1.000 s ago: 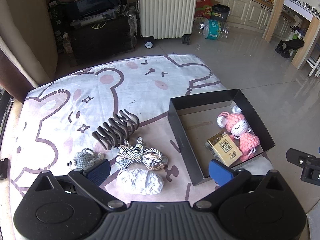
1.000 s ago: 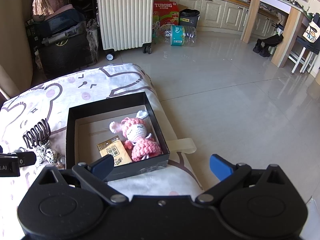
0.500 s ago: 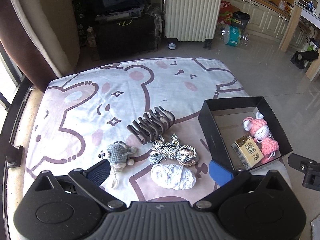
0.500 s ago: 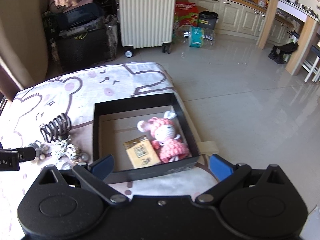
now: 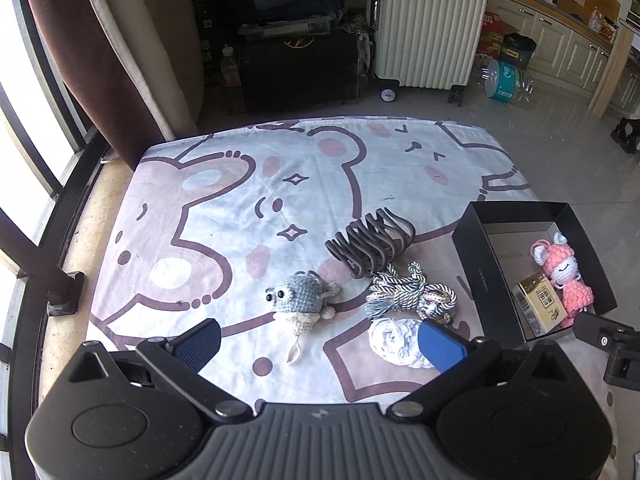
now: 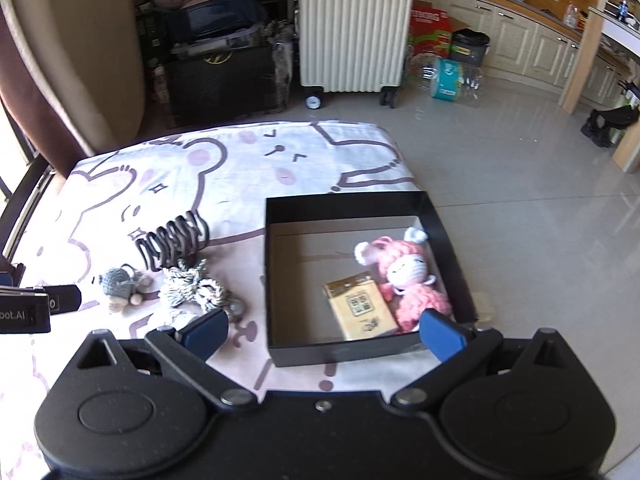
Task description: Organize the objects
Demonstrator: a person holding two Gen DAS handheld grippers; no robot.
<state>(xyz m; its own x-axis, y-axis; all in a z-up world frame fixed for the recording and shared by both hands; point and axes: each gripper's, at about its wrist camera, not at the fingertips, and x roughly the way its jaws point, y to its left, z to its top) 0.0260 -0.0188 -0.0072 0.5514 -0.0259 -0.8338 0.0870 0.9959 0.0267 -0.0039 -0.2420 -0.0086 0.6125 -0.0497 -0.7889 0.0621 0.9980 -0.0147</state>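
Observation:
A black open box (image 5: 480, 276) (image 6: 276, 280) sits at the right edge of the bear-print cloth (image 5: 280, 168). It holds a pink crochet doll (image 5: 564, 276) (image 6: 408, 276) and a yellow packet (image 5: 540, 306) (image 6: 362, 308). Left of the box lie a brown hair claw (image 5: 370, 246) (image 6: 172, 238), a grey crochet toy (image 5: 298, 300) (image 6: 118, 284), a bundle of cords (image 5: 408, 294) (image 6: 192, 286) and a white lump (image 5: 394, 342). My left gripper (image 5: 318, 342) is open and empty above the near cloth. My right gripper (image 6: 324, 330) is open and empty, above the box's near wall.
A cream suitcase (image 5: 430, 24) (image 6: 354, 28) and dark bags (image 5: 296, 52) stand on the floor beyond the cloth. A curtain (image 5: 100, 52) and window frame run along the left. Tiled floor (image 6: 520, 184) lies to the right.
Both grippers have shifted left and pulled back, so more of the cloth shows. The objects have not moved. Both stay open.

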